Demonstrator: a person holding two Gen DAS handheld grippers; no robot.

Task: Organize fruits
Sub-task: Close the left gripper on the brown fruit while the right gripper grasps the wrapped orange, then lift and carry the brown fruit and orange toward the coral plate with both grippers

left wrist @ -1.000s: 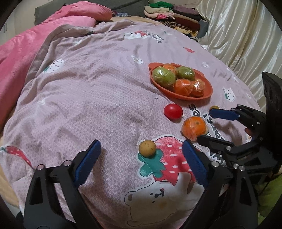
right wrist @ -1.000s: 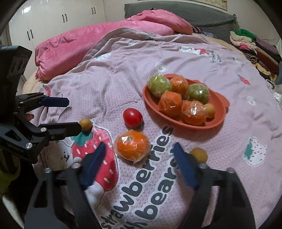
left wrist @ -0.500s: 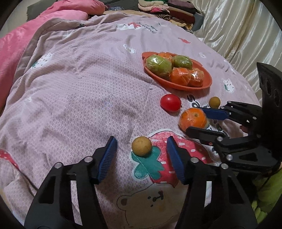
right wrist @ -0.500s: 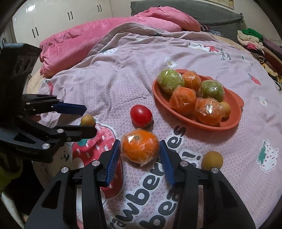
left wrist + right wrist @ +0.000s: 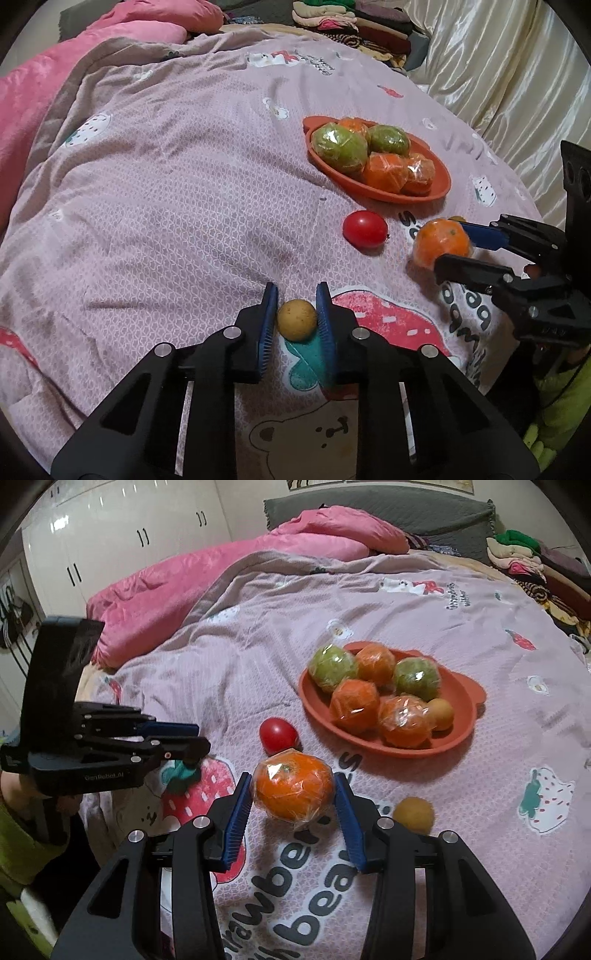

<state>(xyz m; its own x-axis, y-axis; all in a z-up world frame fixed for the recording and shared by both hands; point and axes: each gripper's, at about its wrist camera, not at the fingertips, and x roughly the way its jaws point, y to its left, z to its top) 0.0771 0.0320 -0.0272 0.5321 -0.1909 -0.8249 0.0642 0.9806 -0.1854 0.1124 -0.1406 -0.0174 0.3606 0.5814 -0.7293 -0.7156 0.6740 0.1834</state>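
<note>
An oval orange tray (image 5: pixel 458 734) with small ear-like tabs sits on the bed's pink-lilac printed quilt (image 5: pixel 166 192), at about 1 o'clock from both claws, holding two green fruits and three orange ones in glossy plastic wrap, plus one small bare yellow-brown fruit at its near right edge. Loose on the quilt, a smooth red tomato (image 5: pixel 277 734) lies just beside the tray's near rim, at 12 o'clock from the right claw (image 5: pixel 293 794), whose blue ribbed pads press both sides of a plastic-wrapped orange (image 5: pixel 293 790). A small round yellow-brown fruit (image 5: pixel 413 814) rests on the quilt at that claw's 3 o'clock, untouched. The left claw (image 5: pixel 296 319) has closed on another small yellow fruit (image 5: pixel 296 319), matte and faintly speckled, over the quilt's strawberry print, the tomato at its 1 o'clock. A pink duvet (image 5: pixel 207 579) is bunched at the bed's far side, folded clothes (image 5: pixel 347 18) are stacked at the far end, and glossy cream fabric (image 5: pixel 491 62) runs along one edge.
</note>
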